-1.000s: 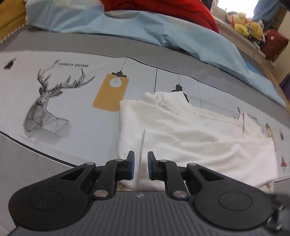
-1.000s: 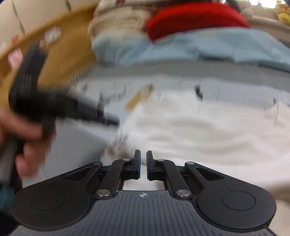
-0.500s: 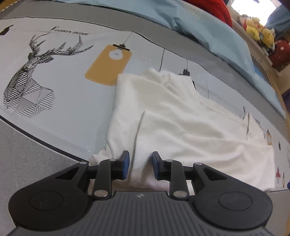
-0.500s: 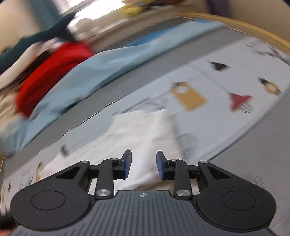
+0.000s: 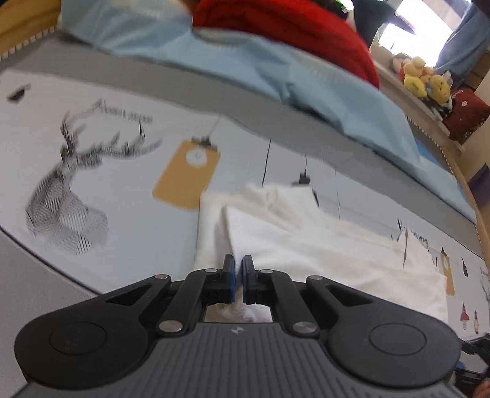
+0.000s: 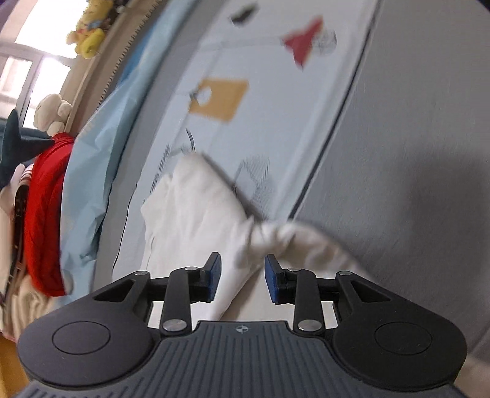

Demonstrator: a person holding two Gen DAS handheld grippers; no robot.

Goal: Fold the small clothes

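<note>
The left tool had just closed, its blue pads nearly together at the lower centre of its frame and pinching the near edge of the white garment, a thin fold of cloth caught between them. The garment spread away from the pads toward the centre and right of the frame, partly folded, with a layered edge at its left side. It lay on the bed's printed sheet, near a yellow tag print and well apart from a deer-head print at left. A light blue quilt and a red cloth lay across the top of the frame, with plush toys at upper right.

The right tool had just been opening; its jaws stood partly apart in the lower centre of its frame, with a bunched corner of the white garment lying between the pads but not pressed by them. The picture was blurred. The sheet ran diagonally behind, grey at right.
</note>
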